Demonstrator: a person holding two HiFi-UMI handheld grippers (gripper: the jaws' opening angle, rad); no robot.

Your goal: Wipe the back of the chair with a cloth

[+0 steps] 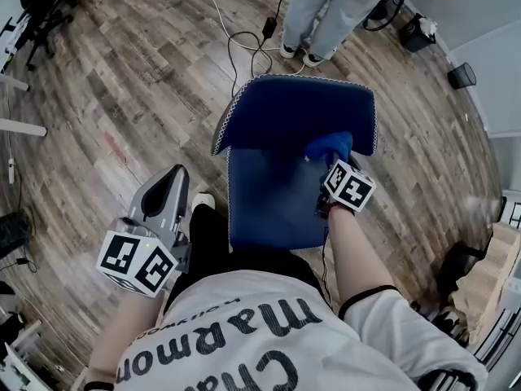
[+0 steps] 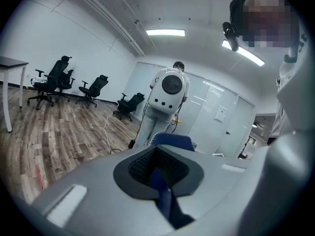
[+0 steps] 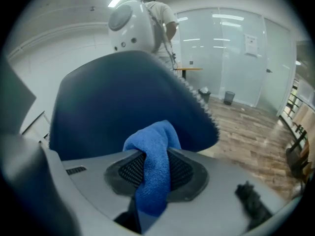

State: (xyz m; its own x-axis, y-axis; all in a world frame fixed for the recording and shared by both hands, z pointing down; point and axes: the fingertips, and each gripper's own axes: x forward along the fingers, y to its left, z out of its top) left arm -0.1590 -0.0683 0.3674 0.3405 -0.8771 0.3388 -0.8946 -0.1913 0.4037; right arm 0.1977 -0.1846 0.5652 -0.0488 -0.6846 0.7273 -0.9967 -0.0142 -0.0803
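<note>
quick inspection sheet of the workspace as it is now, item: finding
surface: wood-plank floor, no table in view
job's things: blue chair in front of the person; blue cloth against the right part of its backrest
clutter: black bin and dark bag on the floor at far right
grippers: right claw shut on the cloth; left claw closed, holds nothing, off the chair's left side
cables: white and black cables loose on the floor beyond the chair
surroundings: a person stands behind the chair; office chairs along the far wall; glass partition behind
</note>
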